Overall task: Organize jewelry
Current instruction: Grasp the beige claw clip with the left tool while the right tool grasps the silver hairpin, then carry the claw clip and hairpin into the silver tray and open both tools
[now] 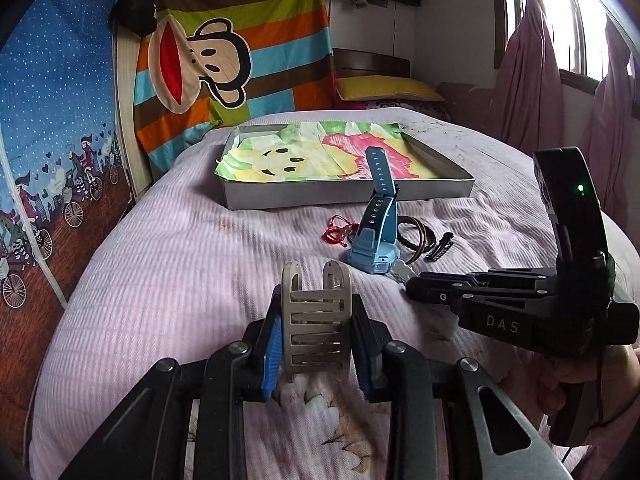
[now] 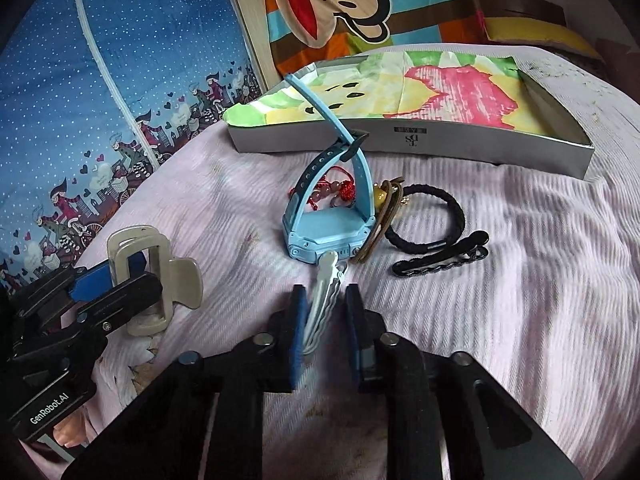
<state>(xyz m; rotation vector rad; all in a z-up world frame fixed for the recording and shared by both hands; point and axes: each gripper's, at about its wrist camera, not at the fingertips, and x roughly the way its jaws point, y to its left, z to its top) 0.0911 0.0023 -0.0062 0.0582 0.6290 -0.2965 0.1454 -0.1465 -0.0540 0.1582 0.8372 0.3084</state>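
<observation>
My left gripper (image 1: 316,344) is shut on a beige claw hair clip (image 1: 316,320), also seen in the right wrist view (image 2: 154,276), just above the bed. My right gripper (image 2: 323,328) is open around a white hair clip (image 2: 324,300) lying on the bed, its pads (image 2: 298,332) a little apart from it. Ahead lie a blue watch (image 2: 332,220), red bead bracelet (image 2: 340,192), brown rings (image 2: 380,216), black hair tie (image 2: 432,216) and black clip (image 2: 440,260). A grey box (image 2: 400,140) lined with flowered paper stands behind them.
Everything lies on a bed with a pale pink ribbed cover (image 1: 180,264). A striped monkey blanket (image 1: 224,48) and blue patterned curtain (image 1: 48,128) are at the back left. A yellow pillow (image 1: 388,88) and pink curtains (image 1: 532,72) are at the back right.
</observation>
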